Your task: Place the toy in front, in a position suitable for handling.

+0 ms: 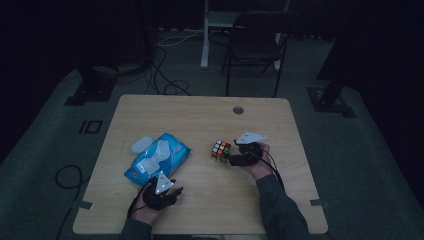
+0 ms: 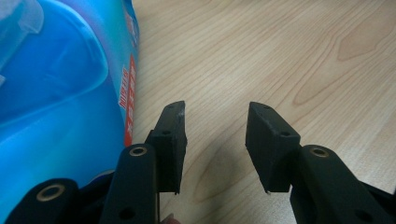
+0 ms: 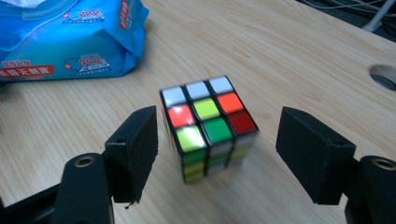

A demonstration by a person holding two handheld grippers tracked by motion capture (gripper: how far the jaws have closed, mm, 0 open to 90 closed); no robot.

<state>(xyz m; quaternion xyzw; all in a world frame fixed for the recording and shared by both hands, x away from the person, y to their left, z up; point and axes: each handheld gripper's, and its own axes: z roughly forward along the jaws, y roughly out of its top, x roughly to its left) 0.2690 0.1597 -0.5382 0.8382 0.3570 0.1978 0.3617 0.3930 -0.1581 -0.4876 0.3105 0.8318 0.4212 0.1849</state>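
A scrambled puzzle cube (image 1: pixel 220 150) (image 3: pixel 208 126) stands on the wooden table (image 1: pixel 200 115), right of centre. My right gripper (image 1: pixel 231 159) (image 3: pixel 217 154) is open, its jaws wide on either side of the cube and not touching it. A blue pack of wet wipes (image 1: pixel 157 157) (image 2: pixel 51 107) (image 3: pixel 65 37) lies left of centre with its white lid flap raised. My left gripper (image 1: pixel 175 191) (image 2: pixel 215 140) is open over bare wood just beside the pack's near right edge, with nothing between its jaws.
A round cable hole (image 1: pixel 238 110) (image 3: pixel 385 77) sits near the table's far edge. A dark chair (image 1: pixel 255 42) and a white post (image 1: pixel 205 35) stand beyond the table, with cables (image 1: pixel 165 75) on the floor.
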